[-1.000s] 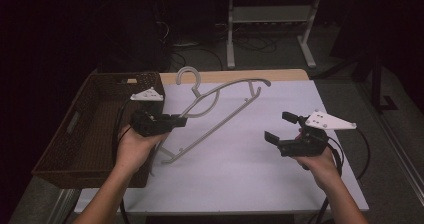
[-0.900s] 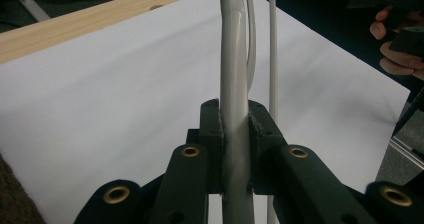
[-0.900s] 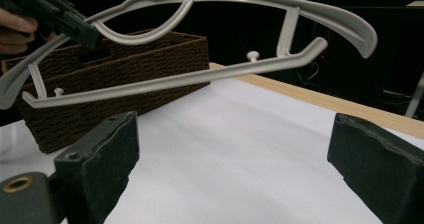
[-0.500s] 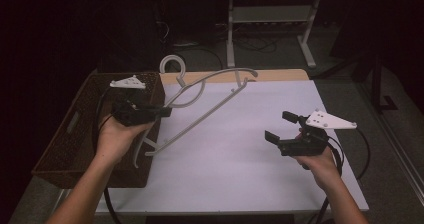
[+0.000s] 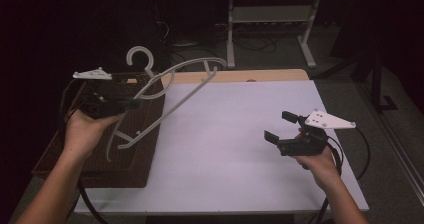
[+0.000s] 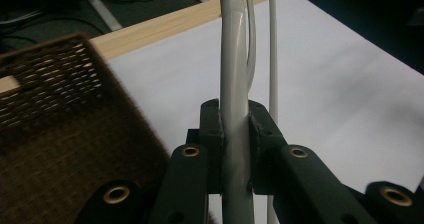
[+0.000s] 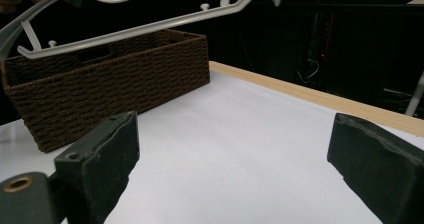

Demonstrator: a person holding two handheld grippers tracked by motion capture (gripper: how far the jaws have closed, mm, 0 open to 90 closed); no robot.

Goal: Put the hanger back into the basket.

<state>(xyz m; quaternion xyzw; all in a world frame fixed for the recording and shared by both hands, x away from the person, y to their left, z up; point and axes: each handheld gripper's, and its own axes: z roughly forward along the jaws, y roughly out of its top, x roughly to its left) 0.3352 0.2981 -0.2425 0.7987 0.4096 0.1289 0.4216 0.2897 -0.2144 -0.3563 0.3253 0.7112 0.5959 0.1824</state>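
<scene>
Two black jaws of the left gripper point(image 6: 235, 134) are clamped on one arm of a white hanger point(image 5: 170, 91), gripped on the bare rod. The hanger is held in the air, tilted, over the inner edge of the basket point(image 5: 60, 154) at the table's point(image 5: 240, 149) left side. It is judged light, stiff and smooth, so a slip or swing in the grip is likely; a hold nearer the hook would be steadier. The right gripper point(image 5: 285, 129) is kept open above the table. No writing or brand can be read.
</scene>
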